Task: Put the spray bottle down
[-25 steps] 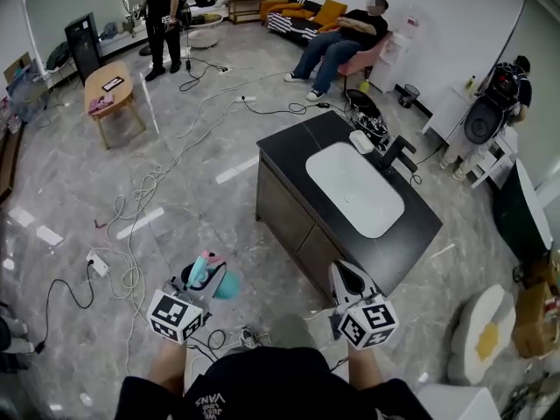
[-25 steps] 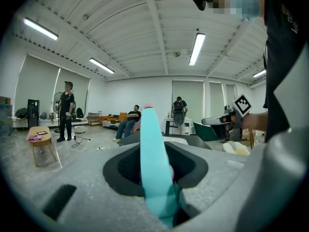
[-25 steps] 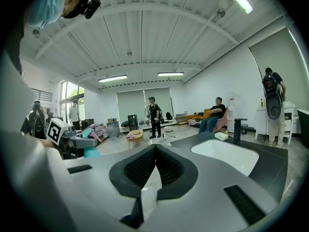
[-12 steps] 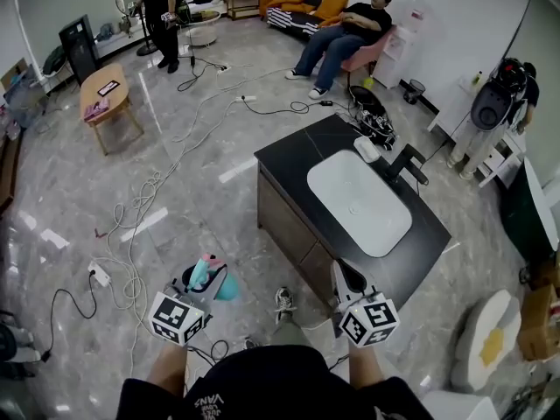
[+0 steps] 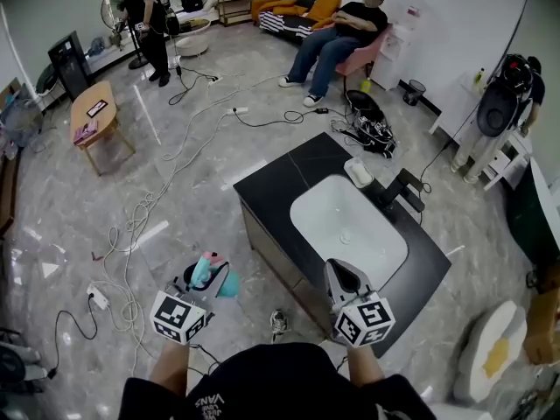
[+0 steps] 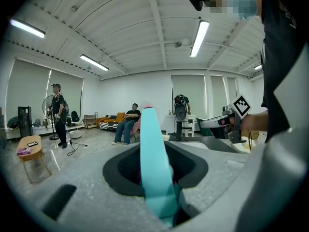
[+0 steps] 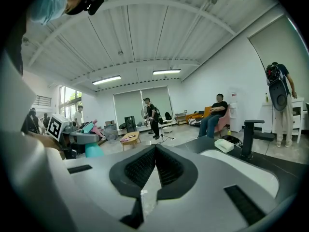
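Observation:
In the head view my left gripper (image 5: 203, 276) is shut on a teal spray bottle (image 5: 220, 282) with a pink tip, held over the floor to the left of the counter. The left gripper view shows the bottle's teal neck (image 6: 153, 153) clamped upright between the jaws. My right gripper (image 5: 344, 276) is shut and empty, hovering at the near corner of the black counter (image 5: 271, 182). In the right gripper view its black pads (image 7: 142, 166) meet at the tips, with the teal bottle (image 7: 92, 150) at the left.
The counter holds a white basin (image 5: 350, 230), a black faucet (image 5: 404, 191) and a soap dish (image 5: 359, 171). Cables (image 5: 131, 234) trail over the marble floor. A person sits on a chair (image 5: 337, 38), another stands at the back left (image 5: 140, 11). A wooden table (image 5: 87, 112) is far left.
The counter has drawn nearer and now lies just ahead of both grippers, as the person has stepped forward. Both grippers keep their pose, the left still gripping the bottle.

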`<move>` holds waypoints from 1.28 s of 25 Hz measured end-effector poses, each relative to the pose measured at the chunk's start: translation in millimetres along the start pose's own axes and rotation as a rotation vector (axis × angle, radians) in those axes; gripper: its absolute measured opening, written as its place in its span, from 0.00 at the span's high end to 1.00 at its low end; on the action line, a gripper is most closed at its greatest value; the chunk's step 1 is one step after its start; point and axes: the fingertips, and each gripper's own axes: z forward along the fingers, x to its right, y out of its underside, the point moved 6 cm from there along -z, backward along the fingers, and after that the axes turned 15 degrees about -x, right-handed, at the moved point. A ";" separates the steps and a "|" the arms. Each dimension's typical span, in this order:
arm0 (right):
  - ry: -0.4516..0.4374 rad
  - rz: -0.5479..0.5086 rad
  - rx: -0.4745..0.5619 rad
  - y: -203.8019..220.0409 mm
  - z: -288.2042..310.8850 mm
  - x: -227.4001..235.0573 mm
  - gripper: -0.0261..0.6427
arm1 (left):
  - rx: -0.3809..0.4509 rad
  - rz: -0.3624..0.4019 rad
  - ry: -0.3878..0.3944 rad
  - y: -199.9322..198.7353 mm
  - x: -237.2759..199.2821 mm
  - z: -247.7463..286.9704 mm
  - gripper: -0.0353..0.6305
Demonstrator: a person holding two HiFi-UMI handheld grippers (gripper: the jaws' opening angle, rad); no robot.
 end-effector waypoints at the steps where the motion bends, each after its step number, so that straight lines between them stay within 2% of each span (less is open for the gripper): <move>1: -0.006 0.001 -0.003 -3.6 5.3 10.1 0.95 | -0.002 0.005 0.000 -6.9 -1.3 12.0 0.75; 9: -0.051 -0.021 -0.030 -19.0 41.7 61.5 0.95 | -0.017 0.028 -0.004 -37.3 -8.8 79.7 0.75; 18: -0.037 0.016 -0.043 -23.6 73.0 83.1 0.95 | -0.030 0.039 0.038 -51.5 -33.1 128.3 0.75; 25: 0.043 0.059 -0.044 -40.3 104.5 97.9 0.95 | -0.034 0.072 0.144 -72.7 -71.4 188.2 0.75; 32: 0.143 0.101 -0.017 -67.0 130.9 113.6 0.95 | -0.021 0.138 0.236 -108.5 -112.8 253.0 0.75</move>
